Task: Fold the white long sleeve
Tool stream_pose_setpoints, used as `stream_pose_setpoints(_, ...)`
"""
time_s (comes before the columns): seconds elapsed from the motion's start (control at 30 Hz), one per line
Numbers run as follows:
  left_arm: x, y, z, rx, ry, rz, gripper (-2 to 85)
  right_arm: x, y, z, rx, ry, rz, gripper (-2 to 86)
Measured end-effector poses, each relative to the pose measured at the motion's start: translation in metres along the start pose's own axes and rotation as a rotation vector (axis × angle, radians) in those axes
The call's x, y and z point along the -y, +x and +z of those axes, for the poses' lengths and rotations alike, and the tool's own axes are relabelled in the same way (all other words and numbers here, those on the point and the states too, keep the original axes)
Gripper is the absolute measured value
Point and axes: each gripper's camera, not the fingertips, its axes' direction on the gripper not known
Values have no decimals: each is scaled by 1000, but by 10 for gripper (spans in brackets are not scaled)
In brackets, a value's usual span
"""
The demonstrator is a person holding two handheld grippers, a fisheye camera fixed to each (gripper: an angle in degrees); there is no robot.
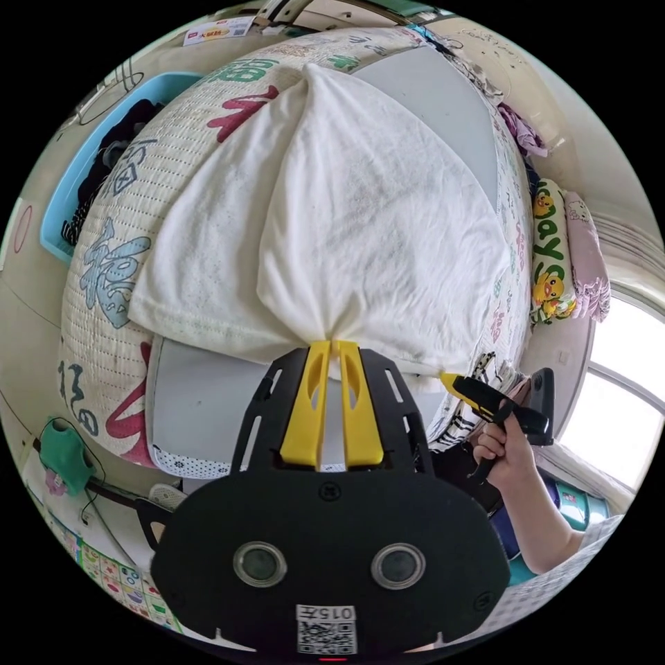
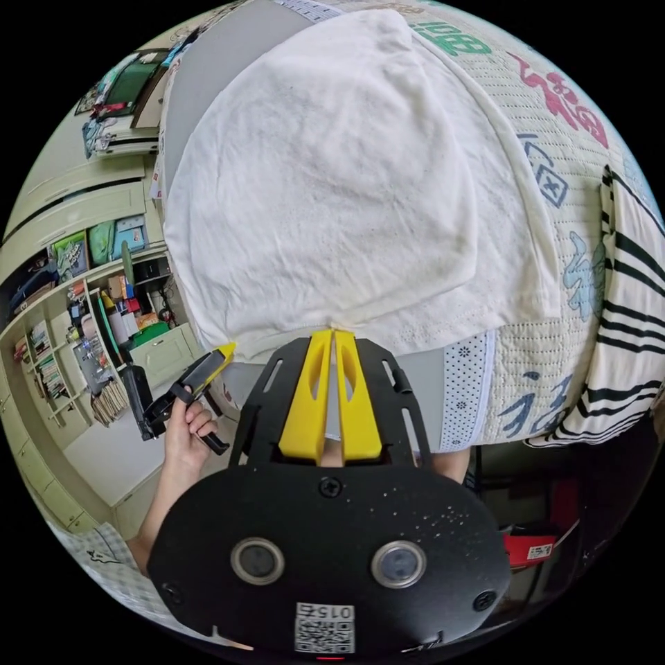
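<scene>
Presently the white long sleeve point(image 1: 360, 228) lies on the patterned bed cover point(image 1: 104, 277), doubled over, with the left gripper point(image 1: 331, 344) and right gripper point(image 2: 333, 334) each clenched on a corner of its near edge. To fold well, both corners should travel level and under equal tension, then be laid square on the lower layer before release.

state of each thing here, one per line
white long sleeve: lying on the bed, partly folded, near edge pinched up at two points
left gripper: shut on the white long sleeve
right gripper: shut on the white long sleeve
printed quilt: spread flat over the bed, under the garment
striped cloth: crumpled at the bed's edge
blue basket: beside the bed, dark items inside
</scene>
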Motion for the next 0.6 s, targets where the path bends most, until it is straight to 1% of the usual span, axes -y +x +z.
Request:
stream_pose_setpoints(0.1,-6,11,-6,30,-9,35,2,-4,-1,2,-30,-17,-10,0)
stream_pose_setpoints(0.3,-15,34,-18,98,-39,86,-3,-6,-3,13,-23,-46,17,-2)
stream_pose_setpoints(0.4,-18,49,-23,149,-70,130,-2,-5,-20,17,-113,-63,-54,-3)
stream_pose_setpoints(0.47,-22,62,-27,204,-88,178,-1,-7,-39,23,-218,-70,-146,-4)
stream_pose_setpoints(0.6,-31,80,-33,273,-88,215,0,-12,-59,30,-311,-55,-224,-4)
